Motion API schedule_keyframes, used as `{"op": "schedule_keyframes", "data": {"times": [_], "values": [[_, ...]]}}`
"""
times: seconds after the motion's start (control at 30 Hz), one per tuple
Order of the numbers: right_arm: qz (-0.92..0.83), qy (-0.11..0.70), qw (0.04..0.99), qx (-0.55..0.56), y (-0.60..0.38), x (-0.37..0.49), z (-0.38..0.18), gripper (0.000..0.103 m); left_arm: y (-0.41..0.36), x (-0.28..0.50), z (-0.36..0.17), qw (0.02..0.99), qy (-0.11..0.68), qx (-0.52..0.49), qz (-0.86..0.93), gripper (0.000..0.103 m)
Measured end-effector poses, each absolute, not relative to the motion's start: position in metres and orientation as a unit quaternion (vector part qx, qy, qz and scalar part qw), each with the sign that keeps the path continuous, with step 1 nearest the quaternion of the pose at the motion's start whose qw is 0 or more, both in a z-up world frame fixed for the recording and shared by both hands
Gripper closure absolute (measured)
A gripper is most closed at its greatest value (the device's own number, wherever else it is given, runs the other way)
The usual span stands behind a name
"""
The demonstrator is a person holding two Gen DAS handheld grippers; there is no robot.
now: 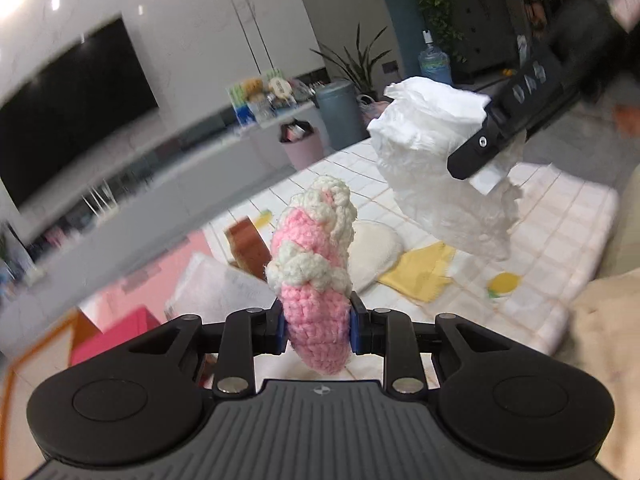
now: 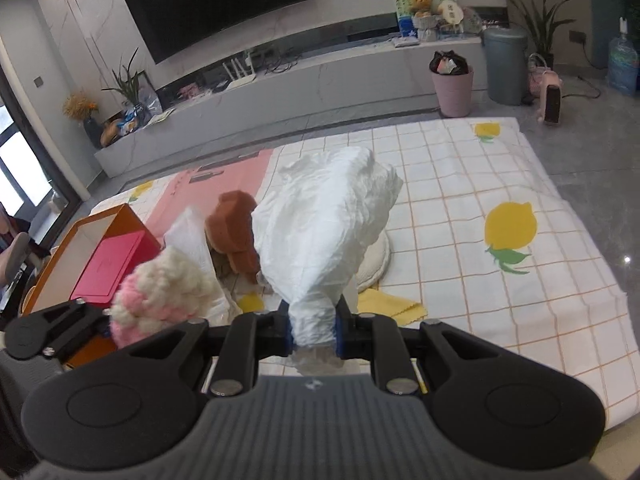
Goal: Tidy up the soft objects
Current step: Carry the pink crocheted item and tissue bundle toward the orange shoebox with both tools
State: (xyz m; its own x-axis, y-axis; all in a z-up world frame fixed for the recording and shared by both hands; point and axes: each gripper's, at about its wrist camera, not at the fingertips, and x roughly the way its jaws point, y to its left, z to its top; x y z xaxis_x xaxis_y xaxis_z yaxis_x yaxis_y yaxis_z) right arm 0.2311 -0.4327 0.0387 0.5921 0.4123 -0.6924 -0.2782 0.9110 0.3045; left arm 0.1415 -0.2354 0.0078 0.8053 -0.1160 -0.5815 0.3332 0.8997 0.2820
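Observation:
My left gripper [image 1: 318, 328] is shut on a pink and cream crocheted toy [image 1: 314, 264] and holds it in the air above the checked mat [image 1: 560, 216]. The toy also shows in the right wrist view [image 2: 160, 292] at the lower left. My right gripper [image 2: 314, 330] is shut on a crumpled white cloth [image 2: 320, 224], held up over the mat; the cloth shows in the left wrist view [image 1: 440, 168] at the upper right. A brown sponge [image 2: 234, 228], a round cream pad [image 2: 378, 260] and a yellow cloth [image 2: 390, 306] lie on the mat below.
An orange box [image 2: 60, 256] with a red lid [image 2: 108, 266] inside stands at the mat's left edge. A white pouch [image 2: 188, 240] lies by the sponge. A pink bin [image 2: 454, 86], a grey bin [image 2: 504, 64] and a heater [image 2: 550, 98] stand beyond the mat.

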Motion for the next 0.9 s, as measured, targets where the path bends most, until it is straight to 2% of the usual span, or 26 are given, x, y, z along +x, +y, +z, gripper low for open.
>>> {"op": "schedule_keyframes", "data": {"times": [0.27,0.5,0.67,0.9], "values": [[0.208,0.379,0.9,0.054,-0.419,0.198,0.072,0.086,-0.144,0.096,0.06,0.951,0.234,0.161,-0.121,0.072],[0.212,0.306,0.926,0.062,-0.371,0.143,0.137,0.086,-0.042,0.078,0.086,0.969,0.208,0.126,-0.032,0.072],[0.229,0.241,0.942,0.045,-0.297,0.111,0.181,0.086,0.023,0.084,0.082,0.971,0.227,0.065,-0.027,0.072],[0.284,0.223,0.931,0.052,-0.185,0.116,0.186,0.086,0.077,0.111,0.04,0.951,0.308,-0.002,-0.025,0.072]]}}
